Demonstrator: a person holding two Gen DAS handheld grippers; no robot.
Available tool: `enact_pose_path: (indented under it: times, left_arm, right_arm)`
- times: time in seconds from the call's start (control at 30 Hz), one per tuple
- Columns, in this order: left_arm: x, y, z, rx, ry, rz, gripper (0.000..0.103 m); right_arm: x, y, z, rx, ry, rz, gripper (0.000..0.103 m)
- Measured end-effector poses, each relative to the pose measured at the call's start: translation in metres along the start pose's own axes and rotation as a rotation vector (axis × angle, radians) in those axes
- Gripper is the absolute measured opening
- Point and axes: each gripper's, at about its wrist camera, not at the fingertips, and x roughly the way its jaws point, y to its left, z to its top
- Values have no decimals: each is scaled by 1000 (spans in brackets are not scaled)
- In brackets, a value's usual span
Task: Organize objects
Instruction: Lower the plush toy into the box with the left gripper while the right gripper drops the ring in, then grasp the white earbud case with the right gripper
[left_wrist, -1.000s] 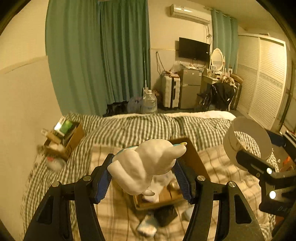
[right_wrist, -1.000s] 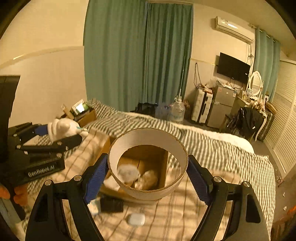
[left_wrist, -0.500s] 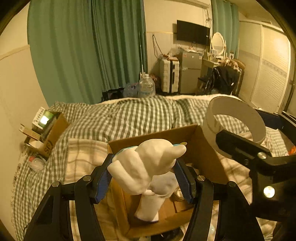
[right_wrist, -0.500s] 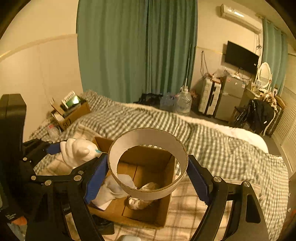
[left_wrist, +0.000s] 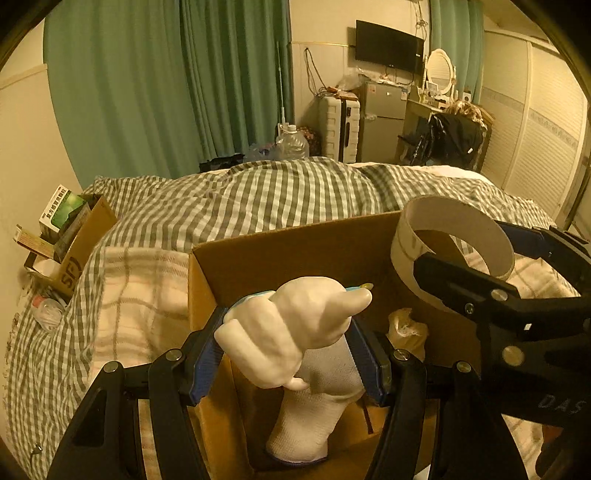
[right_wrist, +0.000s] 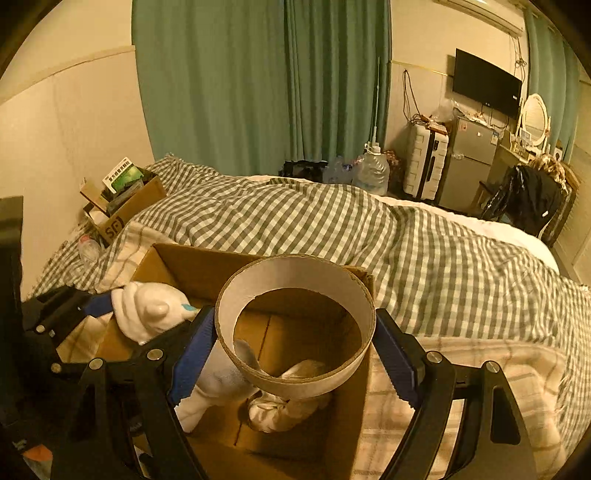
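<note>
My left gripper is shut on a white plastic figure and holds it over the near left part of an open cardboard box on the bed. The figure also shows in the right wrist view. My right gripper is shut on a wide white cardboard ring, held over the same box; the ring shows at the right of the left wrist view. Inside the box lie a white sock and a crumpled pale bundle.
The bed has a green checked cover and a pale plaid blanket. A smaller cardboard box with packets stands at the bed's far left by the wall. Green curtains, a water bottle, a suitcase and a fridge stand beyond.
Both grippers have come down and forward over the open box, each still holding its object. The box now fills the lower view and its inside shows closer.
</note>
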Motion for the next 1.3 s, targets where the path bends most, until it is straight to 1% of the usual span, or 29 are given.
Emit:
enact_pose_path:
  times: [0.13, 0.17, 0.2, 0.23, 0.27, 0.33, 0.4, 0.43, 0.5, 0.53, 0.63, 0.67, 0.77, 0.87, 0.97, 1.1, 1.2, 1.3]
  left_arm:
    - [-5, -2, 1, -6, 0, -24, 67]
    - [-9, -3, 2, -4, -4, -24, 72]
    - [-14, -3, 3, -3, -10, -19, 76]
    - [-20, -3, 4, -1, -20, -14, 84]
    - [-28, -3, 5, -1, -33, -9, 88]
    - [-46, -1, 7, -5, -60, -5, 92]
    - [-65, 1, 11, -17, -79, 2, 96]
    - [-80, 3, 13, -28, -98, 7, 98]
    - [-103, 7, 16, -40, -125, 5, 100]
    - [-117, 8, 17, -46, -141, 6, 103]
    - [-159, 12, 18, -57, -191, 21, 103]
    - [-174, 13, 17, -59, -207, 21, 103]
    - [-211, 17, 9, -60, -247, 13, 103]
    - [-239, 20, -5, -77, -276, 37, 103]
    - [-256, 20, -21, -73, -282, 31, 103]
    - [-261, 18, -46, -67, -273, 36, 103]
    - [-255, 17, -64, -74, -257, 38, 103]
    - [-237, 14, -81, -68, -241, 55, 103]
  right_arm:
    - [-9, 1, 4, 25, -34, 3, 84]
    - [-13, 2, 6, 23, -39, -4, 85]
    - [-18, 2, 8, 19, -44, -11, 91]
    - [-25, 3, 10, 15, -56, -23, 94]
    - [-36, 3, 13, 15, -72, -36, 95]
    - [-53, 3, 18, 23, -88, -44, 96]
    - [-80, 1, 25, 37, -114, -56, 96]
    - [-89, 2, 27, 40, -124, -62, 97]
    - [-117, 2, 32, 43, -153, -80, 97]
    - [-137, 2, 35, 44, -172, -86, 97]
    - [-177, 8, 38, 35, -201, -114, 98]
    - [-197, 12, 37, 29, -213, -117, 98]
    - [-234, 17, 35, 30, -218, -102, 98]
    - [-267, 22, 26, 31, -226, -97, 98]
    - [-289, 29, 12, 22, -233, -96, 98]
    - [-297, 35, -12, 11, -202, -99, 98]
    - [-289, 37, -40, 13, -181, -104, 98]
    - [-272, 31, -66, 44, -176, -123, 98]
